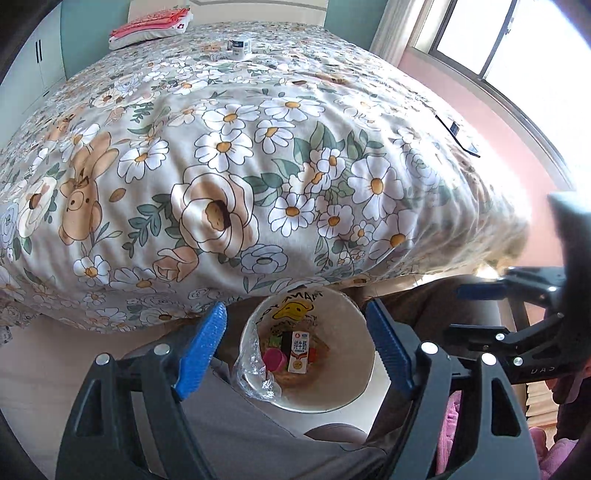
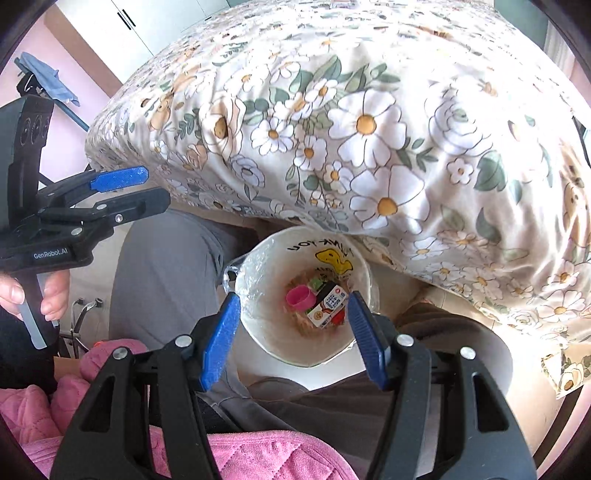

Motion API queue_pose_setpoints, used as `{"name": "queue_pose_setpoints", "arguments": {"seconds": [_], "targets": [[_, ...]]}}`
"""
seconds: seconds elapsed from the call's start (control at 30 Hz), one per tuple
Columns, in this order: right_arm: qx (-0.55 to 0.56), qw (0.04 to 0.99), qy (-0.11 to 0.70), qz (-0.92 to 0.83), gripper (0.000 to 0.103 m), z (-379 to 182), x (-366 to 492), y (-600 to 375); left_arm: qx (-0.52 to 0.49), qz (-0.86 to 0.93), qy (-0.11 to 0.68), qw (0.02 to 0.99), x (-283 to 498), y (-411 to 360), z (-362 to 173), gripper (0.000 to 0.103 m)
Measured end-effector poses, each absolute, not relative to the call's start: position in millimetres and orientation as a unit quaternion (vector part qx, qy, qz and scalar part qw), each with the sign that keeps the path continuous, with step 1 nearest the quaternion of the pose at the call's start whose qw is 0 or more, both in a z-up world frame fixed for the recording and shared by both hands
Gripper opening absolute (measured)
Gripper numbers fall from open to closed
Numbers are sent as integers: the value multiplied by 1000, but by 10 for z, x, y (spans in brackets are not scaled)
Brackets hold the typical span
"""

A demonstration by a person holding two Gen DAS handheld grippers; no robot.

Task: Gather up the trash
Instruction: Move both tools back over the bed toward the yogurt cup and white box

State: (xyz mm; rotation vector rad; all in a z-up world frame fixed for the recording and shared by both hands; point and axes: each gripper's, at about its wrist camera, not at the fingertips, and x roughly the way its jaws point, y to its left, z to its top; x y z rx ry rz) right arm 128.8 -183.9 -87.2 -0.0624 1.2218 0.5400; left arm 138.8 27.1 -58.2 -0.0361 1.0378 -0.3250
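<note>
A white trash bin (image 1: 351,391) with a yellow duck print and a clear plastic liner stands on the floor at the foot of the bed. Inside lie a milk carton (image 1: 299,350), a pink cup (image 1: 275,360) and other scraps. My left gripper (image 1: 295,343) hangs well above the bin, open, with nothing between its blue pads. In the right wrist view the same bin (image 2: 266,332), carton (image 2: 328,306) and pink cup (image 2: 301,297) show below my right gripper (image 2: 293,339), also open and empty. Each gripper appears in the other's view: the right gripper (image 1: 465,312), the left gripper (image 2: 147,188).
A floral duvet (image 1: 258,166) covers the bed. On it sit a small white and blue jar (image 1: 239,47), a red and white pillow (image 1: 151,27) and a dark flat object (image 1: 458,134) near the window side. A person's grey trouser legs (image 2: 166,266) flank the bin.
</note>
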Motion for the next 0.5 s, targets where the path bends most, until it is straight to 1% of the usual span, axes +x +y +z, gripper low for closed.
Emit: {"name": "queue_pose_setpoints", "arguments": {"seconds": [0.27,0.5], "targets": [[-44,809,529,252,61,-393,1439,-1880,5,-147,460,875,1590,256,-289,82],[-63,822,503,257,61,-62,1866,-1818,36,-128,431,893,2064,281,-30,83]]}}
